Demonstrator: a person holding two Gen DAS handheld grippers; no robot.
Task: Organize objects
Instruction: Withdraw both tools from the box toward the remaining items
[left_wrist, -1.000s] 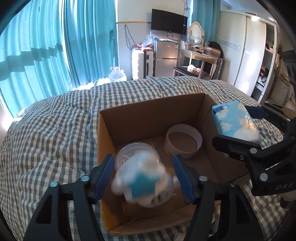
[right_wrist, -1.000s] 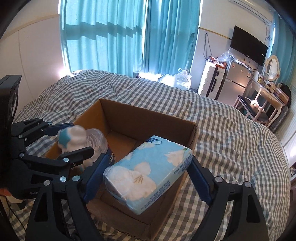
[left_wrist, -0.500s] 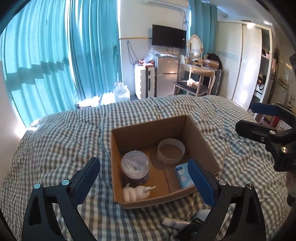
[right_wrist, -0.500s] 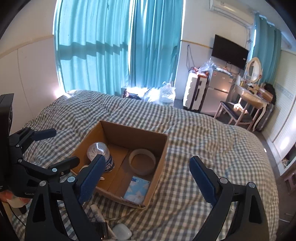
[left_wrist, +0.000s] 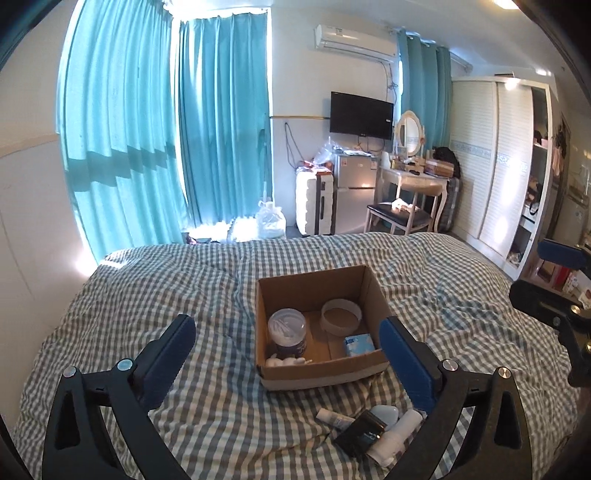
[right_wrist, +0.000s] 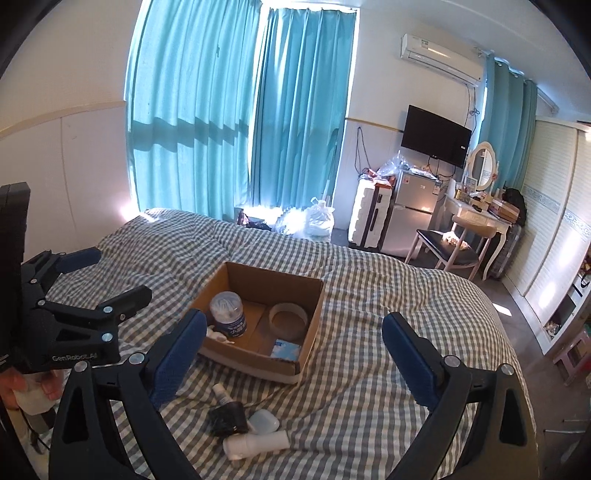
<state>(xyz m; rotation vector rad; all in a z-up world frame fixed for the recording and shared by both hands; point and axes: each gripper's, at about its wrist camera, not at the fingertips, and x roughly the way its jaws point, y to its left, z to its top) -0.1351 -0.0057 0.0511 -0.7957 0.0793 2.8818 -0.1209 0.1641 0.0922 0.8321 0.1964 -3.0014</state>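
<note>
A cardboard box (left_wrist: 317, 284) (right_wrist: 314, 325) sits on the checked bed. In it are a cotton-swab jar (left_wrist: 287, 334) (right_wrist: 228, 314), a white tape ring (left_wrist: 340, 316) (right_wrist: 288, 318), a blue tissue pack (left_wrist: 359, 344) (right_wrist: 285, 349) and a small white figure (left_wrist: 286, 362). In front of the box lie a small tube (left_wrist: 334, 419) (right_wrist: 221, 393), a black item (left_wrist: 360, 434) (right_wrist: 228, 419), a pale case (right_wrist: 263, 421) and a white bottle (left_wrist: 393, 437) (right_wrist: 255, 441). My left gripper (left_wrist: 288, 354) is open and empty, held back from the box. My right gripper (right_wrist: 295, 350) is open and empty too.
The checked duvet (left_wrist: 166, 295) covers the whole bed. Beyond it are teal curtains (left_wrist: 221, 129), a white suitcase (left_wrist: 314, 203), a fridge, a dressing table with a chair (left_wrist: 402, 214) and a wardrobe (left_wrist: 491, 162). The other gripper shows at each view's edge.
Both grippers let go of their loads into the box, the white figure from the left and the tissue pack from the right, then opened wide and pulled up and back from the box.
</note>
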